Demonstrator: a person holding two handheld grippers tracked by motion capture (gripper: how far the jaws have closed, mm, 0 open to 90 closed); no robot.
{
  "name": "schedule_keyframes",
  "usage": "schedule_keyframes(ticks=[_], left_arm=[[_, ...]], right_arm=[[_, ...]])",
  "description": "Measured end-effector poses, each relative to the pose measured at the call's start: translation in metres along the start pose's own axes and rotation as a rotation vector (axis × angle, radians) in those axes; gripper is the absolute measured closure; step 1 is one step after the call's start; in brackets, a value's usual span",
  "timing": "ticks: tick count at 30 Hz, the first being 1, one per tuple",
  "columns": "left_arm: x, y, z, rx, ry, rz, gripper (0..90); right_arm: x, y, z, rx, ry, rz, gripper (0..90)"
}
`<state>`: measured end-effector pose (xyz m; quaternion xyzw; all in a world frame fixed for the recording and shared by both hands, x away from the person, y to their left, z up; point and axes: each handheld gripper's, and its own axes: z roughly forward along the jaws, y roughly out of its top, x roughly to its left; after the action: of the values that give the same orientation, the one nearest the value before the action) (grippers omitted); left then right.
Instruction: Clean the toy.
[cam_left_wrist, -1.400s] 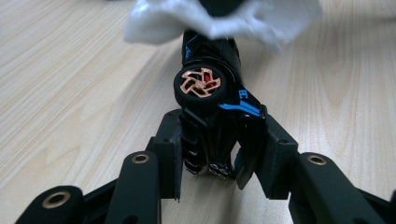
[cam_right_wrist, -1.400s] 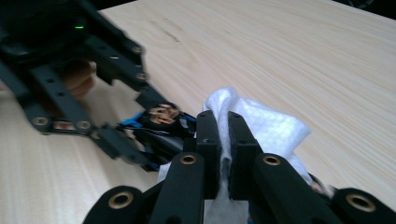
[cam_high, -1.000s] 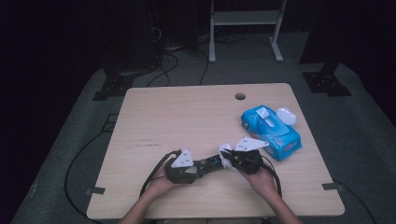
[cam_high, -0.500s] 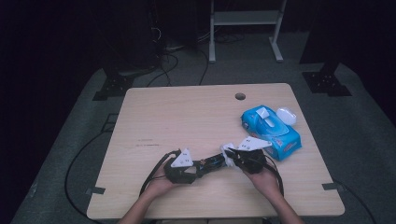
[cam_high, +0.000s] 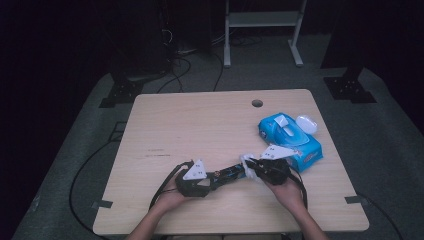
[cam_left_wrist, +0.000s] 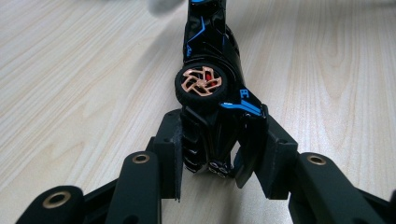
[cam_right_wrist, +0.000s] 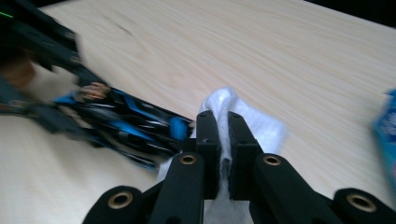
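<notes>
Barely anything has shifted since a second ago: both hands sit in the same spot near the front edge, with the right claw (cam_high: 248, 170) maybe nudged a hair along the car. That right claw is clamped tight on a white wipe (cam_right_wrist: 233, 122), jaws pinched almost together with the cloth bunched between them, and the wipe is pressed up against one end of the toy car (cam_left_wrist: 211, 100). The left claw (cam_high: 214, 181) grips the other end of the car, pads squeezing its black and blue body just behind a wheel with a copper rim. Car lies low over the wooden tabletop (cam_high: 200, 130). Off to the right sits a blue pack of wipes (cam_high: 290, 137), its lid flipped open.
</notes>
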<state>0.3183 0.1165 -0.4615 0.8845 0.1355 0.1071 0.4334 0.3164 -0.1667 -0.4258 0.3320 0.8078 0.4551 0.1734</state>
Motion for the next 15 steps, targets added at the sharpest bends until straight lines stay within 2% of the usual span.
schedule_keyframes(ticks=[2, 4, 6, 9, 12, 15], left_arm=[[0.000, 0.000, 0.000, 0.001, -0.001, -0.003, 58.4], [0.000, 0.000, -0.001, 0.002, 0.001, -0.003, 58.3], [0.000, 0.000, -0.001, 0.004, 0.002, 0.001, 58.4], [0.000, 0.000, -0.001, 0.005, 0.001, 0.004, 58.4], [0.000, -0.001, -0.001, 0.001, 0.000, -0.004, 58.3], [0.000, -0.001, -0.001, -0.001, -0.001, -0.005, 58.3]], right_arm=[[0.006, 0.002, 0.003, 0.007, 0.019, -0.015, 84.9], [0.008, 0.003, 0.005, 0.022, -0.005, -0.051, 84.9], [0.002, 0.002, 0.003, 0.023, -0.023, -0.035, 84.9], [-0.011, -0.001, -0.003, 0.030, -0.075, 0.004, 84.9], [-0.014, -0.003, -0.009, 0.000, -0.059, 0.048, 84.9], [-0.009, -0.001, -0.005, -0.011, -0.022, 0.034, 84.9]])
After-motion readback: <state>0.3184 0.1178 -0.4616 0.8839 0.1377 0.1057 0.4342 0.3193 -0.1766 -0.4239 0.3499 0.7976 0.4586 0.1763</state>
